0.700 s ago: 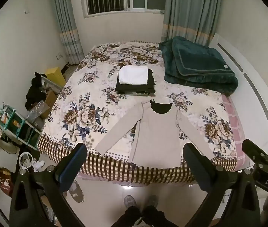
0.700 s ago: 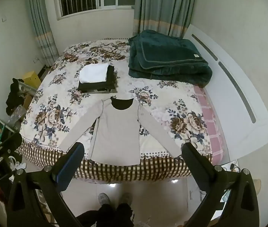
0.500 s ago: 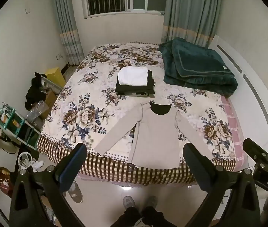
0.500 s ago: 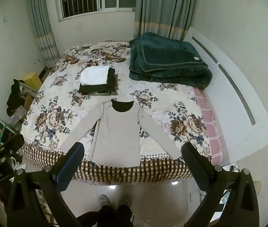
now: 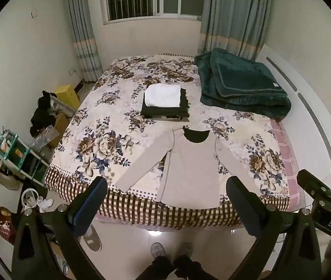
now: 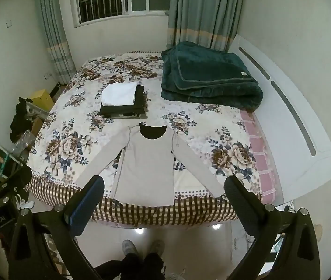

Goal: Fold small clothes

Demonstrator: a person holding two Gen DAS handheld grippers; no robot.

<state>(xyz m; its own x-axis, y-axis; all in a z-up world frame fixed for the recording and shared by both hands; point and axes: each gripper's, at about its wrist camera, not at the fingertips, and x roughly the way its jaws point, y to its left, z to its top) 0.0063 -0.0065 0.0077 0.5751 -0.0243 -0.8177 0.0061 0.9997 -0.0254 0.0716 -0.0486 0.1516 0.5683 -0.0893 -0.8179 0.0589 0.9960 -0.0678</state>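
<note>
A beige long-sleeved top (image 5: 189,165) (image 6: 146,165) with a dark neckline lies flat, sleeves spread, at the near edge of the floral bed (image 5: 109,126) (image 6: 72,126). Behind it sits a stack of folded clothes (image 5: 164,102) (image 6: 122,101), white on black. My left gripper (image 5: 165,186) is open and empty, held high above the floor in front of the bed. My right gripper (image 6: 163,185) is open and empty too, beside it. The right gripper's body shows at the right edge of the left wrist view.
A folded dark green blanket (image 5: 242,86) (image 6: 209,79) lies at the bed's far right by the white headboard (image 6: 289,116). A shelf and clutter (image 5: 13,151) stand on the floor to the left. The person's feet (image 5: 172,252) are on the tiled floor.
Both grippers have risen or drawn back very slightly; the bed sits a touch lower in both views. Nothing on the bed has moved.
</note>
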